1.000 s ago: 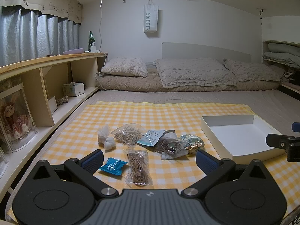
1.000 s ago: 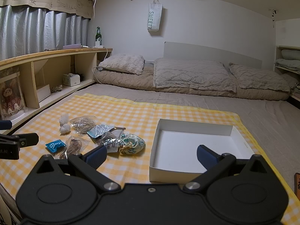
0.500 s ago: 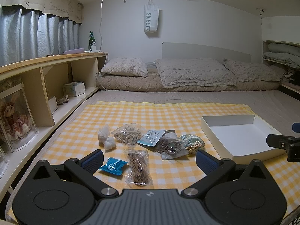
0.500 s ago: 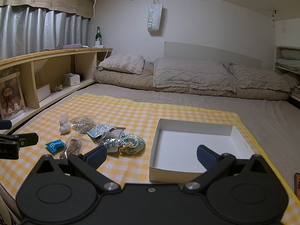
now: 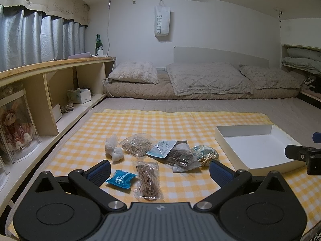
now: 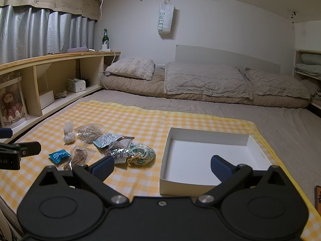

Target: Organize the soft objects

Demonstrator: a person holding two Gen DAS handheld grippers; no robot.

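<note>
You're holding the left gripper (image 5: 159, 170) and right gripper (image 6: 162, 167) with fingers apart, gripping nothing — soft packets (image 5: 147, 178) are lying clustered on the checked cloth (image 5: 140, 124), white box (image 6: 256, 143) sitting beside them.

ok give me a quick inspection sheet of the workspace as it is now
surface: yellow checked cloth spread flat on a grey mat.
job's things: white box holds nothing; blue packet, white pouches, three bags of bands, a foil sachet and a floral pouch lie on the cloth left of it.
clutter: nothing seen on the cloth.
grippers: left hand-held gripper and right hand-held gripper open, holding nothing.
cables: white cord hangs down the wall.
surroundings: bedding, shelf, bottle, hanging bag.
</note>
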